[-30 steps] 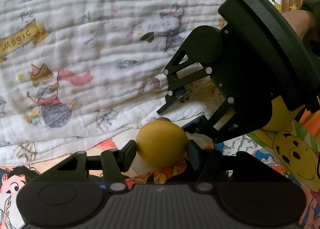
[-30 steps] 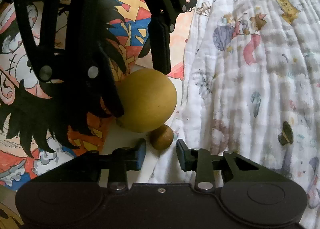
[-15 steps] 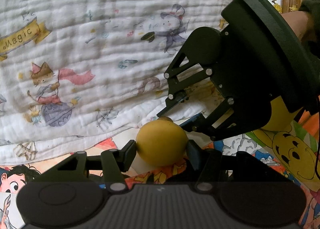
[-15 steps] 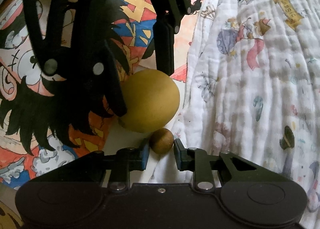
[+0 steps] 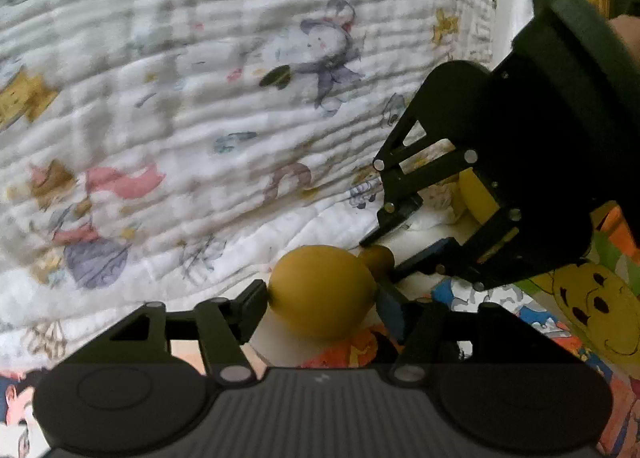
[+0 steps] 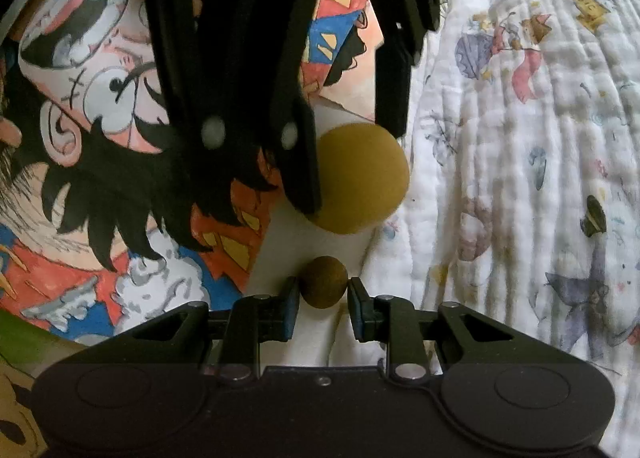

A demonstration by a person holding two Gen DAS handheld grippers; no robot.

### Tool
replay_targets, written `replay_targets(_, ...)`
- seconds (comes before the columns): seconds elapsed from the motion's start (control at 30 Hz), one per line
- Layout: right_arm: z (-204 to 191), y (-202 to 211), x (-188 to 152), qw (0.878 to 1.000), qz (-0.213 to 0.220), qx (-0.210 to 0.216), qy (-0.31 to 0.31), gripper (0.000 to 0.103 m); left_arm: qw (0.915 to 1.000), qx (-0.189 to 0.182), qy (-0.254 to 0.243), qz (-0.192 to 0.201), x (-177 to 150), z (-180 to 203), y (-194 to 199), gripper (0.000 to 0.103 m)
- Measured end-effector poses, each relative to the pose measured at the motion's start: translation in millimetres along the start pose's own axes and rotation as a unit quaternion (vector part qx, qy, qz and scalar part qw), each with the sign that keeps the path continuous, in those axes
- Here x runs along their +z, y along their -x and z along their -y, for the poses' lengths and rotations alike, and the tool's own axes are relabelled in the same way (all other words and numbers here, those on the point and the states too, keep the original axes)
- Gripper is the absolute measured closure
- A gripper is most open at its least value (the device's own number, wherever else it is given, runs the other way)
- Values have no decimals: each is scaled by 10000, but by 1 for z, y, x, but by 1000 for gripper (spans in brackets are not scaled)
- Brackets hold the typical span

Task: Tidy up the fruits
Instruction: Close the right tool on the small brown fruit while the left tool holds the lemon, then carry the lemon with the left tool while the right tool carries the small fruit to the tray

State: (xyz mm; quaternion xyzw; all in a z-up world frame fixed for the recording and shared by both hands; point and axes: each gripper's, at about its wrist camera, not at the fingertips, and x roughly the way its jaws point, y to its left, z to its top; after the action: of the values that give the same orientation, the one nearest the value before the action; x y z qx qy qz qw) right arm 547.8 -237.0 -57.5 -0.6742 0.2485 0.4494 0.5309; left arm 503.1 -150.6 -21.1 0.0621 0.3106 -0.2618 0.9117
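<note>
Over quilt (image 5: 200, 97): left hand-held gripper (image 5: 322, 298) opening around large fruit (image 5: 322, 292); right hand-held gripper (image 6: 323, 290) pinches small fruit (image 6: 323, 282).

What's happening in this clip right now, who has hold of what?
A person works two hand-held grippers over a cartoon-print cover beside a white quilted blanket. The left gripper has the large yellow fruit between its fingers, and its jaws are opening. The right gripper is shut on the small brown fruit, which sits just next to the big one. Both fruits are low over a white patch near the blanket's edge.
</note>
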Motion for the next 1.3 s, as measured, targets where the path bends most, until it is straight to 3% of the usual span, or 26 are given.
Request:
replay_targets(0.33,1,0,3,9999,-82,67,-58,76,9996,-159,153,-176,8,3,-26,36)
replay_targets(0.67,-1,3,8,9999,-69,-45,-113,76,9986,-122,480,-192,0,-8,-20,38)
replay_targets(0.97,-8,19,20,9990,54,-390,-224,76,9985,37,543,-101,1,-14,5,38)
replay_targets(1.3,-22,73,29,9921,308,-1046,-625,76,9957,267,855,219,7,-19,51,38)
